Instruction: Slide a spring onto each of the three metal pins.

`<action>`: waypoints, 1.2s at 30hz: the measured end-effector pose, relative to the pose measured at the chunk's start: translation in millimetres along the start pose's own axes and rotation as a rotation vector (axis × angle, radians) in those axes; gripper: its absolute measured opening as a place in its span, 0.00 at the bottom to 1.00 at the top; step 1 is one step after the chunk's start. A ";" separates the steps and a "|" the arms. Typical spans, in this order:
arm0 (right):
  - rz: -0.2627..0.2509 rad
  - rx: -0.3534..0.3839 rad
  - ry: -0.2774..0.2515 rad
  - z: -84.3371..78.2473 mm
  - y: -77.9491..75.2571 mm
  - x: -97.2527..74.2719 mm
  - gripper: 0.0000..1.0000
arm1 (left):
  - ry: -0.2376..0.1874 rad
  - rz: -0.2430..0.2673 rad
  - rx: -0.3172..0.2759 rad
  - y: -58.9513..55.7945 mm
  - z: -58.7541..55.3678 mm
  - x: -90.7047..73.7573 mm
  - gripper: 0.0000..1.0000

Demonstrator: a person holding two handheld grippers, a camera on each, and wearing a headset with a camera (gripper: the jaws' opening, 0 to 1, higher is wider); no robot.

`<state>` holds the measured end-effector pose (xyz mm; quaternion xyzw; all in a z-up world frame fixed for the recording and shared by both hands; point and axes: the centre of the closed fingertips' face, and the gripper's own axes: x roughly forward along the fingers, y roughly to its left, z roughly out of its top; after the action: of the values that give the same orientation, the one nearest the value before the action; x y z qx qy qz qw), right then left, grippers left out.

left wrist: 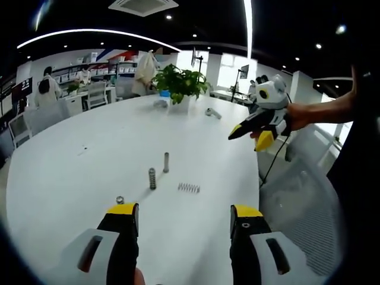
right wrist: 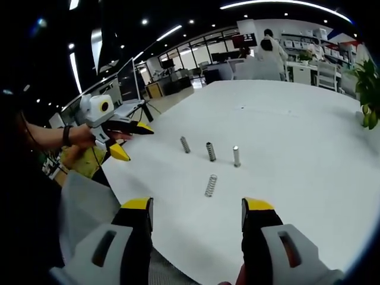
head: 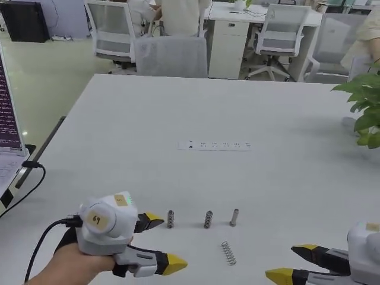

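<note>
Three small pins stand in a row near the front of the white table (head: 196, 107). The left pin (head: 170, 219) and the middle pin (head: 208, 219) each carry a spring. The right pin (head: 234, 217) is bare metal. A loose spring (head: 228, 252) lies flat just in front of them. My left gripper (head: 167, 242) is open to the left of the row, holding nothing. My right gripper (head: 289, 262) is open at the lower right, also holding nothing. In the left gripper view the bare pin (left wrist: 166, 162) is farthest and the loose spring (left wrist: 189, 187) lies ahead. In the right gripper view the loose spring (right wrist: 210, 185) lies ahead of the jaws.
A flush power strip (head: 215, 145) sits mid-table. A laptop (head: 7, 136) and a black cable (head: 29, 178) are at the left edge. A green plant (head: 365, 110) stands at the right. Office chairs (head: 113, 29) and seated people are beyond the far edge.
</note>
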<state>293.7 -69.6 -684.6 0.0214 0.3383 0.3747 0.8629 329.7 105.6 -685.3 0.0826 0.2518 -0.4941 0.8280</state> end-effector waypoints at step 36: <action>0.028 0.024 0.031 -17.0 10.1 -2.8 0.59 | 0.091 -0.167 0.169 -20.6 12.8 74.5 0.55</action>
<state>275.8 -67.8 -693.2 0.0304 0.3559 0.3830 0.8519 345.0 32.5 -709.1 0.1533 0.2527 -0.5766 0.7617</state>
